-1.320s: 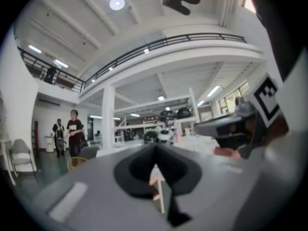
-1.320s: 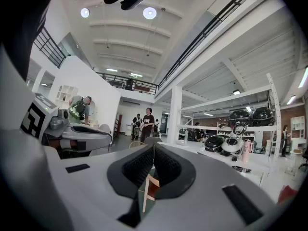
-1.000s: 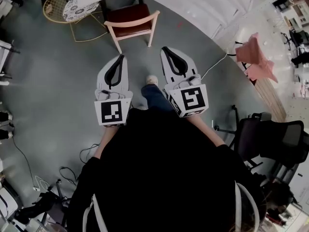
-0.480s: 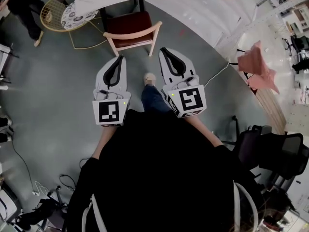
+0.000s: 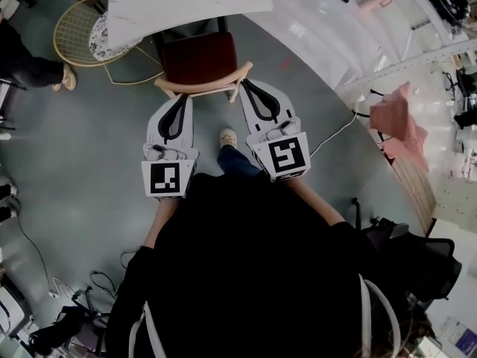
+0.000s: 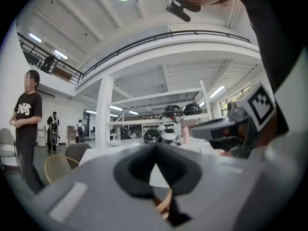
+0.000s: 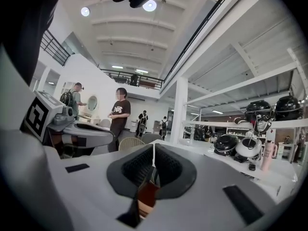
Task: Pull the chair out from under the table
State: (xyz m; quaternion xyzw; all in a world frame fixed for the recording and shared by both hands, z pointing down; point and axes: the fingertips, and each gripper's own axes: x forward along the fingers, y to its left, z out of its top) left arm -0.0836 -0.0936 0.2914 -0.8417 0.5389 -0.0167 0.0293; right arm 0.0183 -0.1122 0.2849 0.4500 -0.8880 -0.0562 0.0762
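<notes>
Both of my arms have come forward since a second ago, and the chair (image 5: 198, 60) now sits right at my jaw tips instead of well ahead of them. My left hand-held gripper (image 5: 182, 100) has its jaws pressed together with nothing between them, and its tip is just at the left end of the pale wooden back rail (image 5: 200, 89). My right hand-held gripper (image 5: 247, 86) is likewise closed and empty, with its tip beside the rail's right end. Whether either tip touches the wood, I cannot tell. The chair itself seems not to have shifted: its dark red seat lies partly beneath the edge of the white surface (image 5: 186, 2), back rail toward me. I judge the approach done and the pull not yet begun. Next I would need to spread the jaws and grip the rail, or hook it, before drawing it back.
</notes>
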